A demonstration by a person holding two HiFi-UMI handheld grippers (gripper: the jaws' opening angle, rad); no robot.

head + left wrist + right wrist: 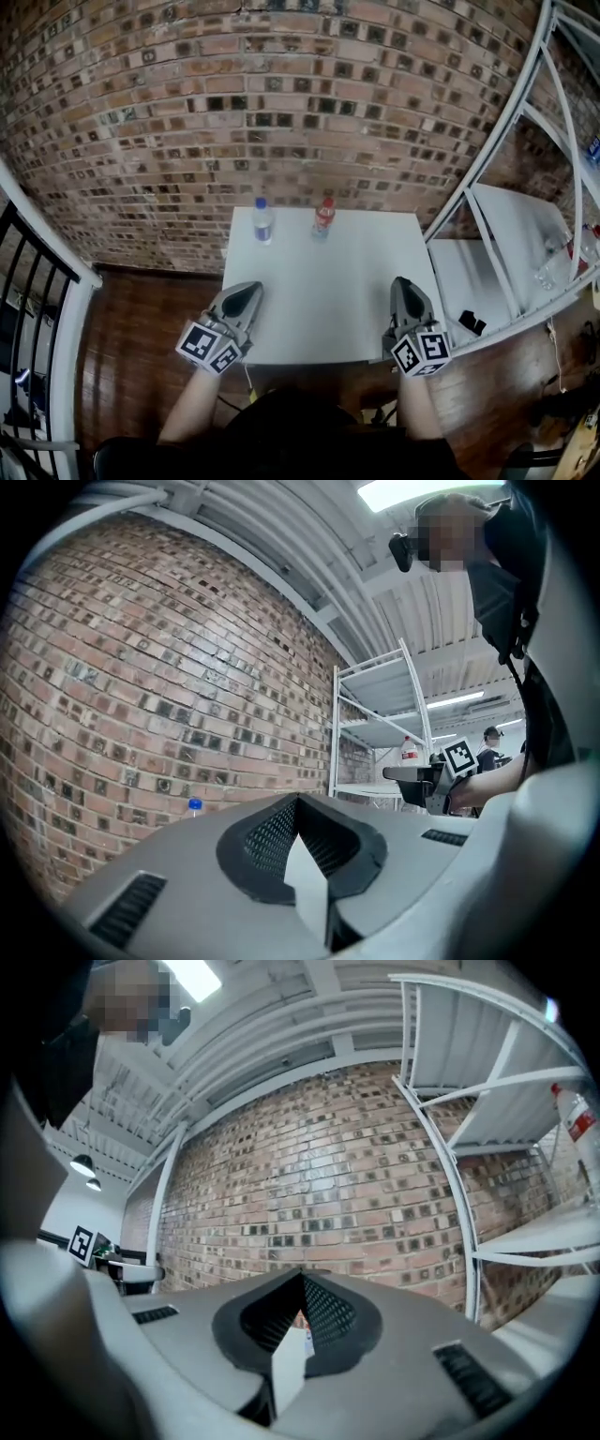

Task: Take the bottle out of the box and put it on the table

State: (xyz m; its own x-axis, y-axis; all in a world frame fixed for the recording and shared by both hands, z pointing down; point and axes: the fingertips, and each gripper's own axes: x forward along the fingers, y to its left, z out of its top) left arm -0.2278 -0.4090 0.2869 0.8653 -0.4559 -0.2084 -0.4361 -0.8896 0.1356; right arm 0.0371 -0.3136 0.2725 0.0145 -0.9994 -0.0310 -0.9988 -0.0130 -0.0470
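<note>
Two bottles are seen standing on the white table (328, 309), near its far edge and close to the brick wall (234, 112). The blue-capped bottle (263, 221) is placed to the left and the red-labelled bottle (323, 217) just to its right; a gap is left between them. Both are upright, with the long axis vertical and the cap pointing up. In the left gripper view only the blue cap and neck of the first bottle (194, 807) are shown above the gripper body.

The left gripper (248, 289) is held over the near left corner of the table and the right gripper (405, 281) over the near right corner, both pointed towards the wall and well apart from the bottles. The jaws of the left gripper (298, 801) are clenched together with nothing gripped. The jaws of the right gripper (302, 1279) are likewise pressed together and empty.

A white shelving unit (506, 141) is seen to the right of the table, and a wooden floor (141, 328) below it.
</note>
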